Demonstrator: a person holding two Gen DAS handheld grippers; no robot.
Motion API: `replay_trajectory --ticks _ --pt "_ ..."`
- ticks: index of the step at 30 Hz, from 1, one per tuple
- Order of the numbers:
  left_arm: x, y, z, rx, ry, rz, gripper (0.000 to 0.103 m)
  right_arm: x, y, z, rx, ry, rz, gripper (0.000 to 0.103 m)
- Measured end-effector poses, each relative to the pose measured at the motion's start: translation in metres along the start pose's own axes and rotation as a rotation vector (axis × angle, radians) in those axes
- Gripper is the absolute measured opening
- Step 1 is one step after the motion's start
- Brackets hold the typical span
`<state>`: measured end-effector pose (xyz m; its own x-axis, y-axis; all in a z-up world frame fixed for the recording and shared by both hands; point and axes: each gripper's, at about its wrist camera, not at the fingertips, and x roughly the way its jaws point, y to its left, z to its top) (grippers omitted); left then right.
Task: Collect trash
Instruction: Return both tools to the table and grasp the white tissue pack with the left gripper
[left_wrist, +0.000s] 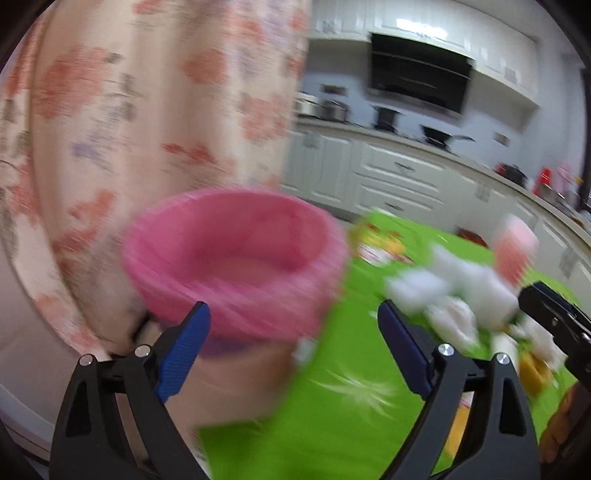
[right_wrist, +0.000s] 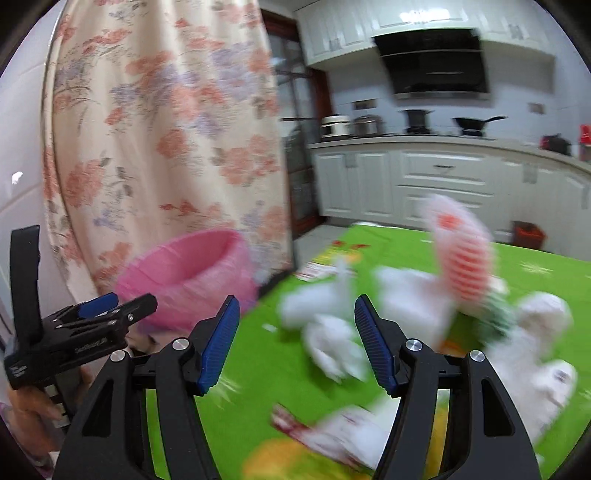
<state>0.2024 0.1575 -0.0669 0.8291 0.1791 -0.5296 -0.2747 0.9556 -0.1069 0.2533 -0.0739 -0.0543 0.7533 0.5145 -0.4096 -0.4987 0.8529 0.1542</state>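
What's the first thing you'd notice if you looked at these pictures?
Probably the bright green tablecloth, with a messy pile of white tissues scattered across it. Next, the pink bin by the table's left edge, in front of a flowery curtain. Both grippers are open and holding nothing: the left gripper points toward the bin, the right gripper toward the tissues.

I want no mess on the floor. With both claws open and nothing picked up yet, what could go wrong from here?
1. The pink bin sits beside the table's edge, against the floral curtain; the nearby left claw could knock it.
2. The white tissue wads lie loosely piled on the green tablecloth, so the open right claw may pinch several and drop some on the way to the bin.
3. Both views are motion-blurred; a grab could miss.
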Motion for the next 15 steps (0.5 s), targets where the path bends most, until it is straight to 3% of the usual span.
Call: replay_trajectory --ticks 8,15 --pt "0.004 -0.099 -0.034 0.121 0.062 -0.186 0.089 -0.052 -0.064 -0.041 0.039 0.007 -0.201 0.062" --pt "0.019 -0.15 -0.053 0.211 0.109 -0.239 0.089 -0.065 -0.09 -0.057 0.089 0.059 -0.217 0.058"
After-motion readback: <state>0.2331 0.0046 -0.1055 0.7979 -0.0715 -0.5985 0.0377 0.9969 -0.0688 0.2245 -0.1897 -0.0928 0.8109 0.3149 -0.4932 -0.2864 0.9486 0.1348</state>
